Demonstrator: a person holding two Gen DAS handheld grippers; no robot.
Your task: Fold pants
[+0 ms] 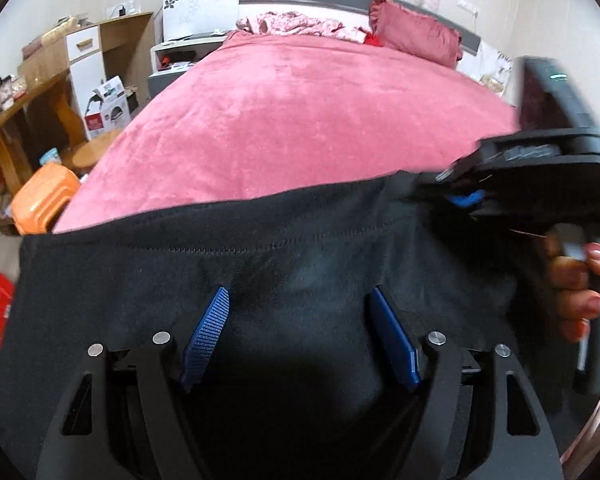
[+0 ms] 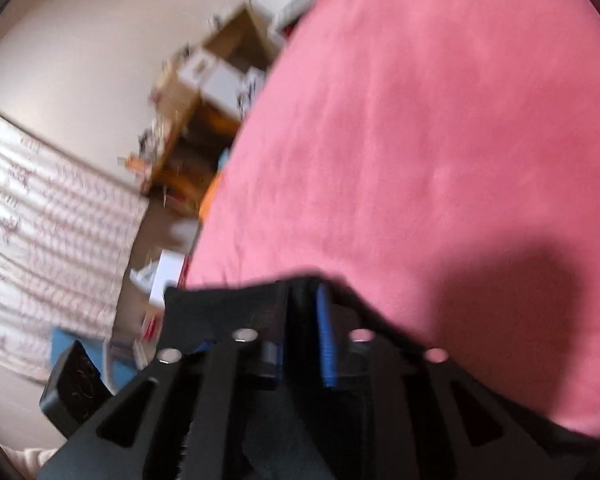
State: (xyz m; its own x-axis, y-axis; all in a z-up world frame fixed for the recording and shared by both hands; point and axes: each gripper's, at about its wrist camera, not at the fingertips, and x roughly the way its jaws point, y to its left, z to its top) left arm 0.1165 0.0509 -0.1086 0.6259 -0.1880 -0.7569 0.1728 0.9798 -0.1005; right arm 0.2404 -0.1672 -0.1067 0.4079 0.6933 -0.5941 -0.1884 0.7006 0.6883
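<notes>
A home bedroom: pink-covered bed [image 1: 300, 112], pillow [image 1: 416, 36], wooden desk [image 1: 28, 108].

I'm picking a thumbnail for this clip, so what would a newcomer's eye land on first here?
First comes the big pink bedspread, which fills the middle of both views. Next is the black pants fabric stretched across its near edge, with the left gripper spread open over the cloth, its blue fingers apart. At the right edge a hand holds the right gripper, whose fingers pinch a fold of the same dark cloth.

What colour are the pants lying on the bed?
Black pants, best seen in the left wrist view, against the pink bedspread.
</notes>
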